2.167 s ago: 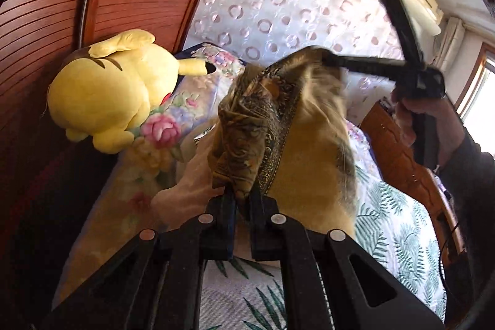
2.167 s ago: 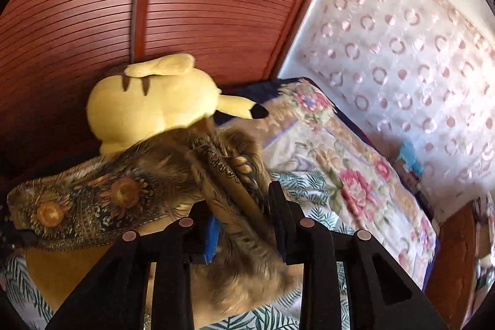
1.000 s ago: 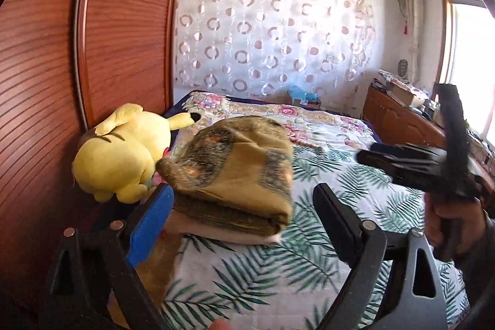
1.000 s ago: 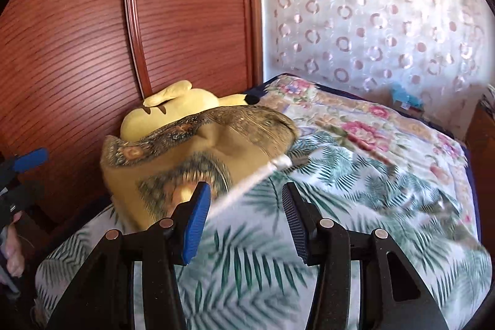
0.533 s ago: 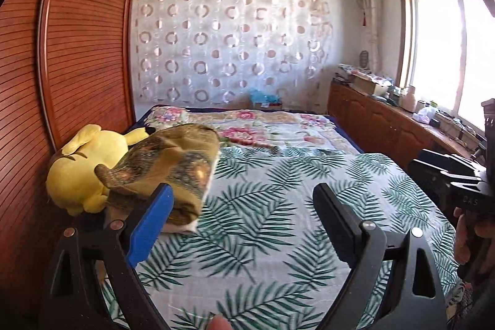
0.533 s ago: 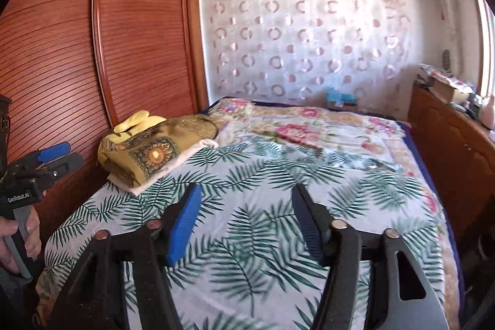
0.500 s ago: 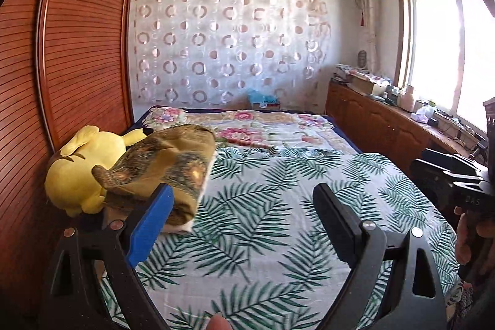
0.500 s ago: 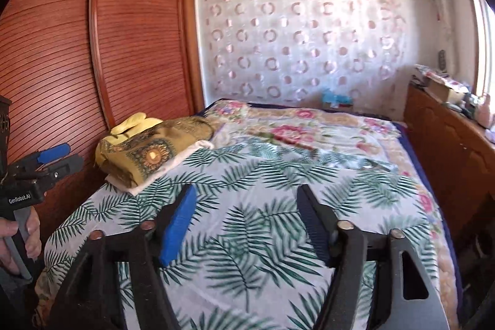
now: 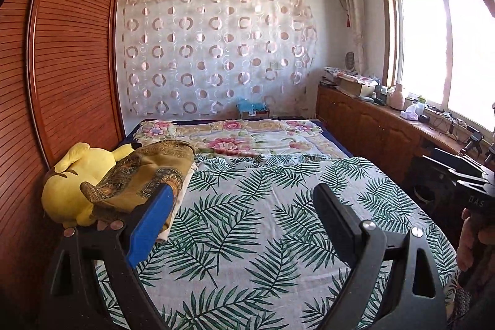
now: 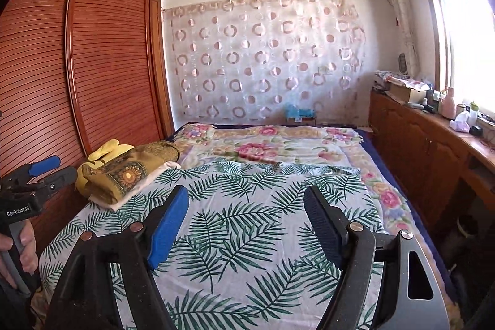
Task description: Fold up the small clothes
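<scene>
- Left wrist view: the left gripper (image 9: 243,200) stood wide with nothing between its jaws, its lower frame cut off by the bottom edge.
- At middle left, its blue pad (image 9: 151,225) hid the near corner of the folded mustard patterned garment (image 9: 139,178).
- That garment lay on a white folded cloth whose edge only peeked out, on the leaf-print bedsheet (image 9: 247,231), touching the yellow plush toy (image 9: 66,190), which it partly covered.
- At the right edge, the right gripper (image 9: 458,172) was dark and cropped; its jaws could not be made out there.
- Right wrist view: the right gripper (image 10: 246,203) was spread wide and empty over the sheet.
- At middle left the garment (image 10: 126,172) showed a sunflower medallion and a neat folded edge; the plush (image 10: 106,149) was mostly hidden behind it.
- At far left, a hand (image 10: 18,246) gripping the left gripper's handle was cut off by the frame.
</scene>
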